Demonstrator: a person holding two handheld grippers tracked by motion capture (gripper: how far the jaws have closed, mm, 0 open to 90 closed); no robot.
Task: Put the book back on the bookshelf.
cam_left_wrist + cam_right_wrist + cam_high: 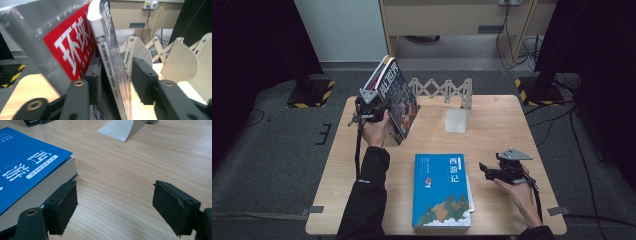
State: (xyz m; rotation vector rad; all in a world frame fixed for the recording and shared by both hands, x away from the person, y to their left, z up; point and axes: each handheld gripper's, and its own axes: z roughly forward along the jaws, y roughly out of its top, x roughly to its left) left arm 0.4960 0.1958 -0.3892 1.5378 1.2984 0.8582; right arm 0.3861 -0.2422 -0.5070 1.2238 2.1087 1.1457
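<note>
Gripping tilted magazines (397, 97) — seemingly two — left tongs (113, 80); right tongs (115, 207) gape, empty.

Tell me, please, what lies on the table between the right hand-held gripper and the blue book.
Nothing: in the right gripper view, bare wood of the table separates the open right hand-held gripper from the blue book. The high view agrees.
</note>
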